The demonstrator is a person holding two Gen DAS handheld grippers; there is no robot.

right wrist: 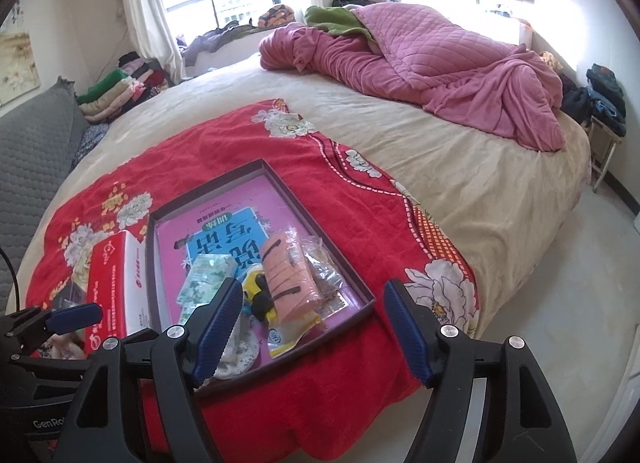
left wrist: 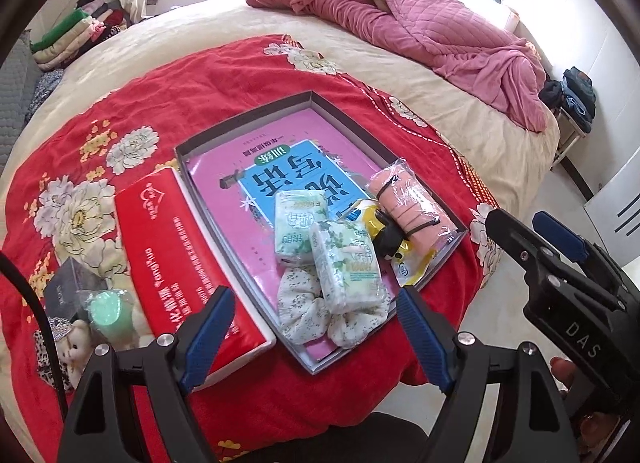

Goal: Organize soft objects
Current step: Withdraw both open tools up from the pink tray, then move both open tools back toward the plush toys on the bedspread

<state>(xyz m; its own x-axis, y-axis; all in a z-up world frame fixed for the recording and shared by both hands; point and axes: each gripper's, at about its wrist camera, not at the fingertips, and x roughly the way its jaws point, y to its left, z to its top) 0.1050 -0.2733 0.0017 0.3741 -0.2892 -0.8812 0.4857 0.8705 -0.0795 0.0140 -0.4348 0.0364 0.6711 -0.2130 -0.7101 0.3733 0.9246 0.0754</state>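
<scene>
A shallow grey box [left wrist: 240, 119] lies on a red floral blanket [left wrist: 224, 71] and has a pink book on its bottom. On the book sit two green-printed tissue packs [left wrist: 298, 223] [left wrist: 346, 267], a floral scrunchie [left wrist: 304, 315], a yellow packet [left wrist: 408, 263] and a pink roll in clear wrap [left wrist: 412, 207]. My left gripper [left wrist: 314, 303] hangs open above the box's near end with nothing between its pads. Over the box's near right corner [right wrist: 370, 299] my right gripper [right wrist: 314, 291] is also open and holds nothing. The pink roll [right wrist: 286, 279] shows just beyond it.
A long red carton [left wrist: 180, 255] lies against the box's left side. Left of it sit a small grey box [left wrist: 72, 283], a wrapped green cup [left wrist: 108, 311] and a little teddy [left wrist: 76, 343]. A pink quilt [left wrist: 420, 31] is heaped at the bed's far end, and folded clothes [left wrist: 68, 39] are stacked far left.
</scene>
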